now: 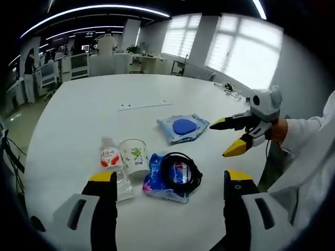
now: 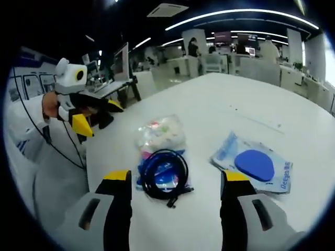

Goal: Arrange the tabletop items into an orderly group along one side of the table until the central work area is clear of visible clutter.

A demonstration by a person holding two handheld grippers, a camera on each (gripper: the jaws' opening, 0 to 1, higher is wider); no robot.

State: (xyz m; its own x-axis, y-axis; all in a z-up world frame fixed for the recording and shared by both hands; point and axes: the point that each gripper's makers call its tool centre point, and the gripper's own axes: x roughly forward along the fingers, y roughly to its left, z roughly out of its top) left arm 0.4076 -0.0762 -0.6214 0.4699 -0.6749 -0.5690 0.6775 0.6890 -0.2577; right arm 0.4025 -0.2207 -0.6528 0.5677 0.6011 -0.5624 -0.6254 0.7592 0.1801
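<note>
Coiled black cable [image 2: 165, 174] atop soft blue plastic packet [image 1: 155, 183]: light, slippery; likely best pinched at an edge. Left gripper [image 1: 170, 185] and right gripper [image 2: 175, 183] gape wide, empty.

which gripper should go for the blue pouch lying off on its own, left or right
Probably the right. In the left gripper view the right gripper hangs open beside the blue pouch, while the left gripper sits over the black cable, cup and bottle.
</note>
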